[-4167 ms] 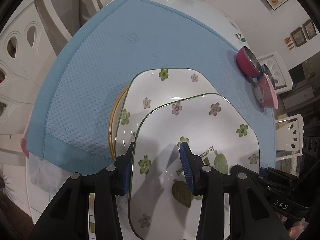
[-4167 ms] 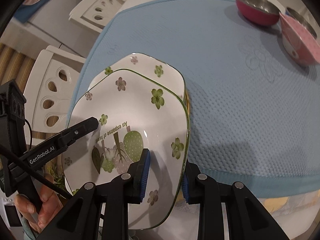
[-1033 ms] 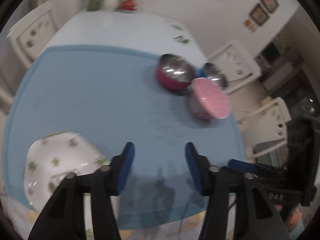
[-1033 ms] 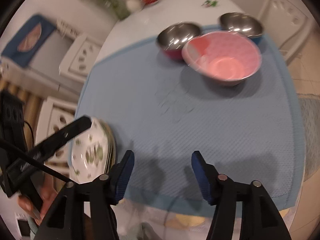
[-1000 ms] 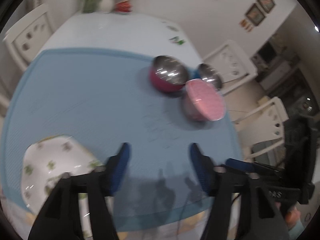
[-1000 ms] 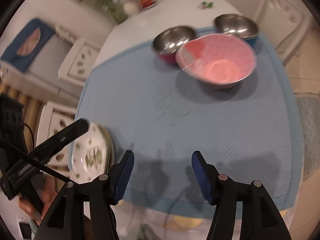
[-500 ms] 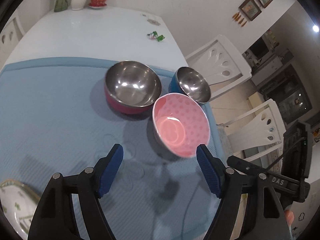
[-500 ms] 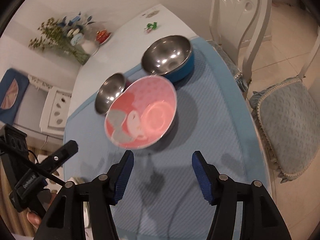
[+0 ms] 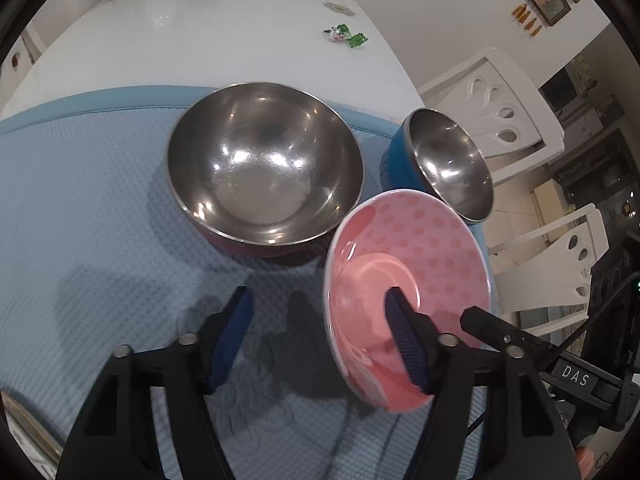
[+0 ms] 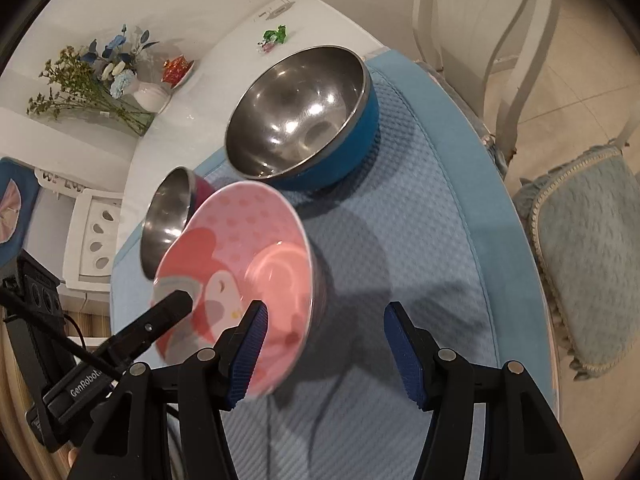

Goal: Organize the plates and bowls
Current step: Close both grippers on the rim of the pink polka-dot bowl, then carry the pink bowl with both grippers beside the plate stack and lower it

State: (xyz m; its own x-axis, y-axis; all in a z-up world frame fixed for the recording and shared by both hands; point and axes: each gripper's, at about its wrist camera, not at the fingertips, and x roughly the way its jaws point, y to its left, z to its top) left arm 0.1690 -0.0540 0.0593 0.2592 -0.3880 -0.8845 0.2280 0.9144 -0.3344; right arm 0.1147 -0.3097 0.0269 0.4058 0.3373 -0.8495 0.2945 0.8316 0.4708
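A pink dotted bowl point(image 9: 412, 272) stands on the blue mat point(image 9: 80, 208), also in the right wrist view point(image 10: 236, 264). Behind it are a large steel bowl with a red outside point(image 9: 260, 164) and a steel bowl with a blue outside point(image 9: 444, 160), the latter large in the right wrist view point(image 10: 304, 116). My left gripper point(image 9: 318, 336) is open; its right finger is over the pink bowl's inside, its left finger outside the rim. My right gripper point(image 10: 326, 344) is open; its left finger is over the pink bowl's near rim, its right finger over the mat.
The stacked plates' edge point(image 9: 16, 432) shows at the lower left of the left wrist view. White chairs point(image 9: 496, 100) stand beyond the table's right edge. A vase of flowers point(image 10: 120, 80) and a small green trinket point(image 10: 276, 36) sit on the white table.
Both grippers have moved away from the plate stack and closed in on the bowls. They now straddle opposite rims of the pink bowl, which looks much larger.
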